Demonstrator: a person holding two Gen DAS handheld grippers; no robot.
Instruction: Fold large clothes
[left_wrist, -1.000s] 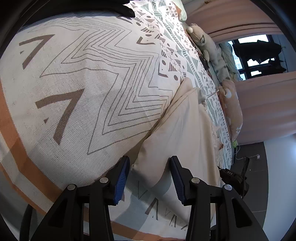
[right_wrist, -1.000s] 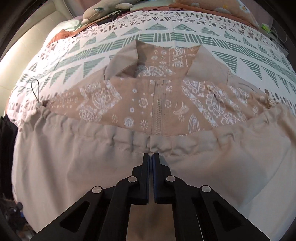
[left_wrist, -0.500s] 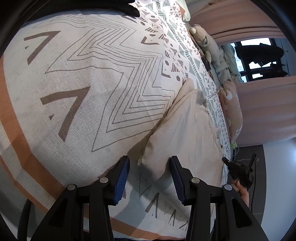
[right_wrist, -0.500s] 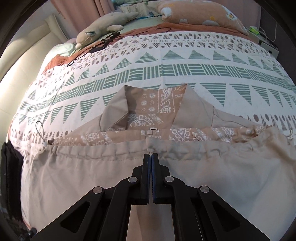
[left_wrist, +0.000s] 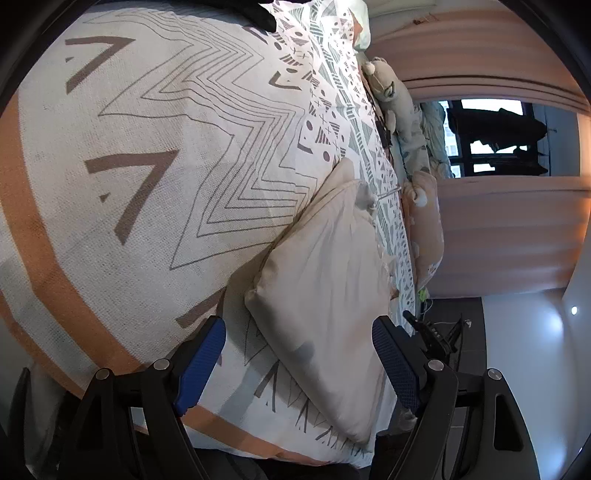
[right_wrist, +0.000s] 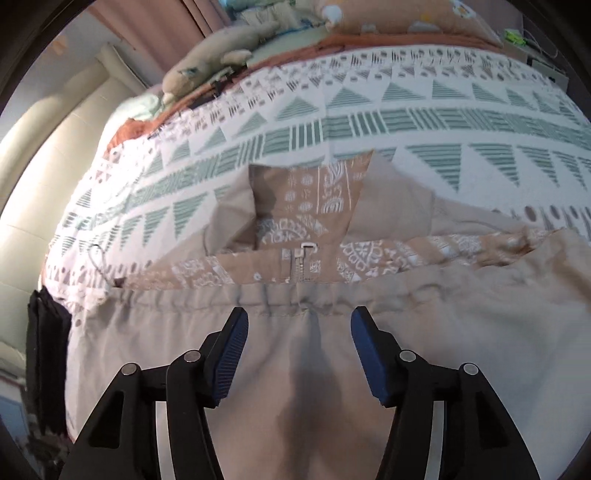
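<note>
A beige jacket (right_wrist: 443, 332) with a brown patterned lining (right_wrist: 314, 199) and a zipper (right_wrist: 301, 264) lies folded over on the patterned bedspread (right_wrist: 369, 122). My right gripper (right_wrist: 299, 343) is open and empty, hovering just above the gathered hem. In the left wrist view the same jacket (left_wrist: 325, 288) lies as a folded beige bundle on the bedspread (left_wrist: 147, 166). My left gripper (left_wrist: 299, 358) is open wide and empty, its jaws either side of the bundle's near corner.
A plush toy (right_wrist: 218, 48) and an orange pillow (right_wrist: 406, 18) lie at the bed's far side. A dark garment (right_wrist: 48, 350) hangs at the left bed edge. Curtains (left_wrist: 498, 229) and a window (left_wrist: 495, 136) stand beyond the bed. The other gripper (left_wrist: 428, 332) shows past the jacket.
My right gripper has opened and let go of the jacket's hem after carrying it forward over the lining. My left gripper has opened wider and drawn back from the bundle.
</note>
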